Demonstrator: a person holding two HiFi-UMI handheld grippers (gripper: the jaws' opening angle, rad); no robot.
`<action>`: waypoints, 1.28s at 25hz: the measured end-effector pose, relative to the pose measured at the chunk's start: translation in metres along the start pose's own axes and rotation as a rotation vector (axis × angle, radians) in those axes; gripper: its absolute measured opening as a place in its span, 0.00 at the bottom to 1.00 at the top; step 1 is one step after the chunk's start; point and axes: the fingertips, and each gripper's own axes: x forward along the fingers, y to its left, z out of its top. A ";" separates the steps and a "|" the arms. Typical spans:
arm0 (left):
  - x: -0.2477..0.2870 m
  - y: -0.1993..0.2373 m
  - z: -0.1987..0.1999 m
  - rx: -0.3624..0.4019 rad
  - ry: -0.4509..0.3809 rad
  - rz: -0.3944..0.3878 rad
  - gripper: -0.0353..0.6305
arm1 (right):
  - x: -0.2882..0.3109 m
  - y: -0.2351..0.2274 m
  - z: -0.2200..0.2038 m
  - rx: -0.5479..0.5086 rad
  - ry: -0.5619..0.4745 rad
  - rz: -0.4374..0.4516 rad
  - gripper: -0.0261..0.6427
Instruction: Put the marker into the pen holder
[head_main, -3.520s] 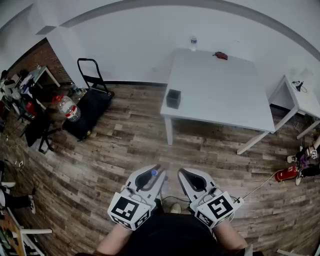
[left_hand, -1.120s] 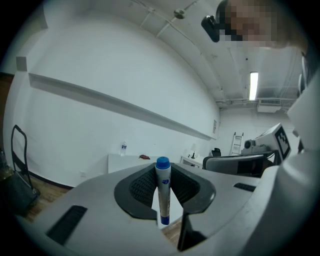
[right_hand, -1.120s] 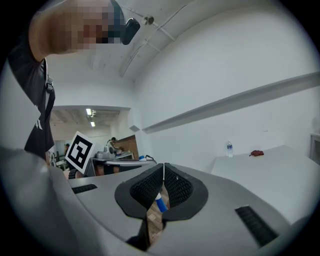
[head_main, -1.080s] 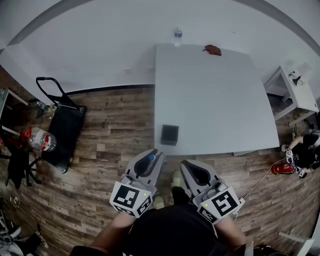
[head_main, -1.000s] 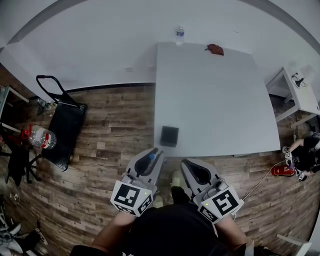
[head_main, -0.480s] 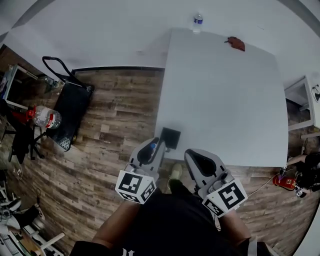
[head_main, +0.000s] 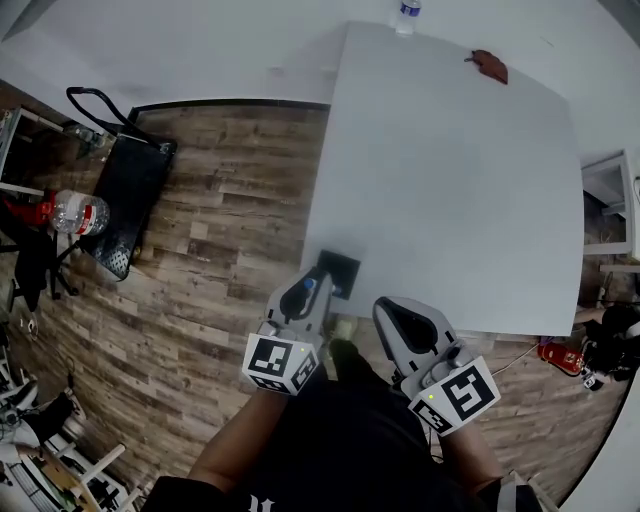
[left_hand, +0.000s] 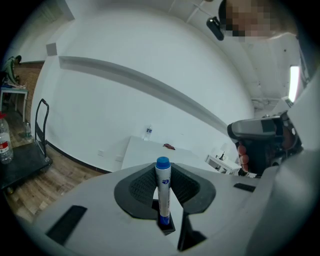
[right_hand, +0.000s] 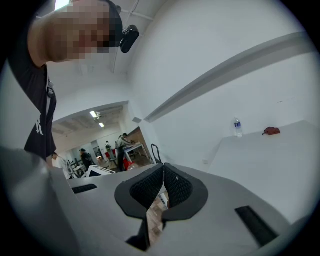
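Marker (left_hand: 163, 190) stands clamped in the left gripper (head_main: 308, 284) near the pen holder (head_main: 341, 275) at the table's (head_main: 450, 180) near left corner, while the right gripper (right_hand: 163, 173) has its jaws closed on nothing.

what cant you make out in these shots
- Head view: the pen holder is partly hidden by the left hand-held gripper, and its inside is too small to see.
- Head view: the red thing on the table is too small to identify.
- Left gripper view: the marker has print too small to read.

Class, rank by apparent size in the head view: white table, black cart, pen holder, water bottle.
1. white table
2. black cart
3. pen holder
4. water bottle, farther away, so unsure
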 end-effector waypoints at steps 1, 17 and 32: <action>0.003 0.002 -0.004 -0.007 0.002 0.000 0.15 | 0.002 -0.002 -0.004 0.008 0.011 -0.003 0.06; 0.035 0.006 -0.057 0.113 0.026 0.044 0.15 | 0.024 -0.023 -0.043 0.062 0.139 -0.003 0.06; 0.035 0.000 -0.067 0.175 -0.015 0.067 0.15 | 0.021 -0.018 -0.054 0.041 0.178 -0.016 0.06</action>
